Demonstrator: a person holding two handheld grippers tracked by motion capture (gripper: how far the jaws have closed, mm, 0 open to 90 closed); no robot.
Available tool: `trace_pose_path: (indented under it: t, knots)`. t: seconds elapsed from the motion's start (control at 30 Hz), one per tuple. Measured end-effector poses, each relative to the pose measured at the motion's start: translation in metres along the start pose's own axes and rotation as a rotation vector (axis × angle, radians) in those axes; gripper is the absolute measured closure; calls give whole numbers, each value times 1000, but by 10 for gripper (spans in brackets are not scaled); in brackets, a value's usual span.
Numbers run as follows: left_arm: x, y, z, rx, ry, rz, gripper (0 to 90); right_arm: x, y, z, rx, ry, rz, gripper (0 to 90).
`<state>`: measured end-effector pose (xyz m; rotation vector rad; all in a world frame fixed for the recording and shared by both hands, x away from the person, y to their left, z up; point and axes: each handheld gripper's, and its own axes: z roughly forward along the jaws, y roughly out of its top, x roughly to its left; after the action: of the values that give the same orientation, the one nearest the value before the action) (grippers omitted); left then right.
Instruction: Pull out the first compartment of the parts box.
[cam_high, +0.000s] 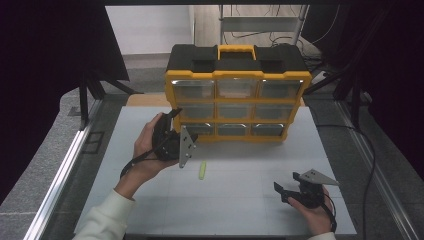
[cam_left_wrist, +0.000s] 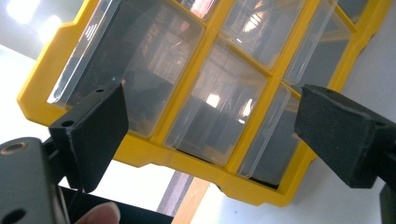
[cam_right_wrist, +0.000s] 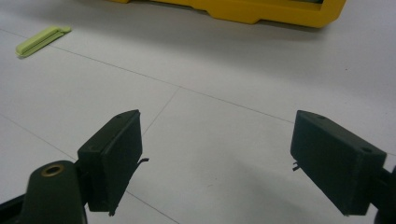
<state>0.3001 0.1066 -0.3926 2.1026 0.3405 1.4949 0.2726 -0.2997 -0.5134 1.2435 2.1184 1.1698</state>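
Your left gripper (cam_high: 172, 131) sits jaws apart at the organizer's (cam_high: 237, 95) lower-left drawer (cam_high: 199, 129), lined up to pull it. One green clip (cam_high: 202, 170) lies on the table (cam_high: 240, 200) just in front. Nine drawers, three by three. Right gripper (cam_high: 289, 191) idles, jaws apart, empty.

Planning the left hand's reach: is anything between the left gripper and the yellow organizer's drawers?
Nothing. In the left gripper view, the left gripper has its jaws spread before the organizer, with no object between them.
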Motion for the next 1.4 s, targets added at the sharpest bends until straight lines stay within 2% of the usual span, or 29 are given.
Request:
trace_pose_path:
  t: [1.4]
  knots:
    - [17, 11, 9, -9, 32, -6, 104, -2, -1, 1, 5, -10, 4, 170]
